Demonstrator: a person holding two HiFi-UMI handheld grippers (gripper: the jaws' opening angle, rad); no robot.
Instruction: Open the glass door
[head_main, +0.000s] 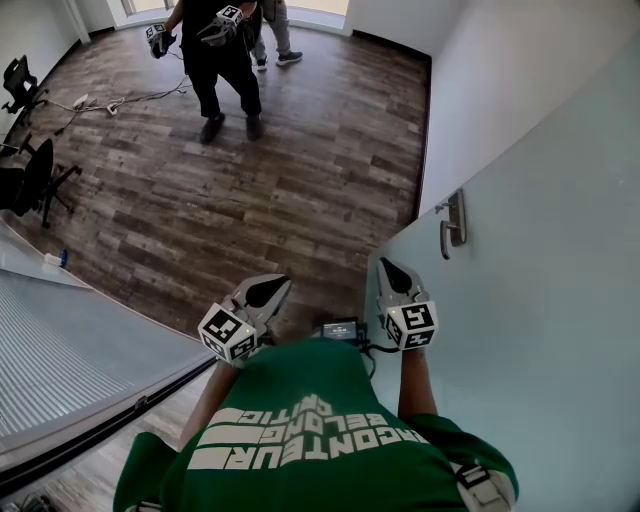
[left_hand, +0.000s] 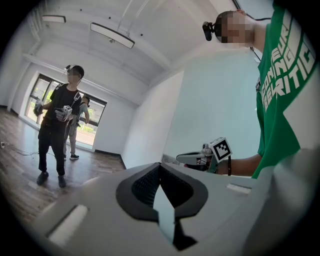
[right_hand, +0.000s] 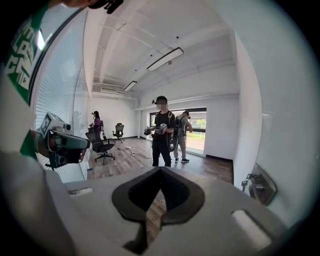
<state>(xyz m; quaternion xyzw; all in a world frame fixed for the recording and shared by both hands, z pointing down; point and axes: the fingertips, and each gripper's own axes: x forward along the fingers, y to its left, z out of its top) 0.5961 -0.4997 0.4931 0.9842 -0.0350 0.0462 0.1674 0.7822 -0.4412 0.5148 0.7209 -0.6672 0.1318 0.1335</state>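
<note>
Showing the pale, frosted glass door (head_main: 540, 300) at the right, a smooth pane with a curved metal lever handle (head_main: 455, 222) on a narrow plate. The left gripper (head_main: 280, 284) and right gripper (head_main: 386, 266), grey shells with black ribbed pads, each have the jaws pressed together on nothing, and both are apart from the handle. A dark wood-plank floor (head_main: 300, 180) lies beyond. Only the gripper views show the ceiling light strips (right_hand: 165, 59).
</note>
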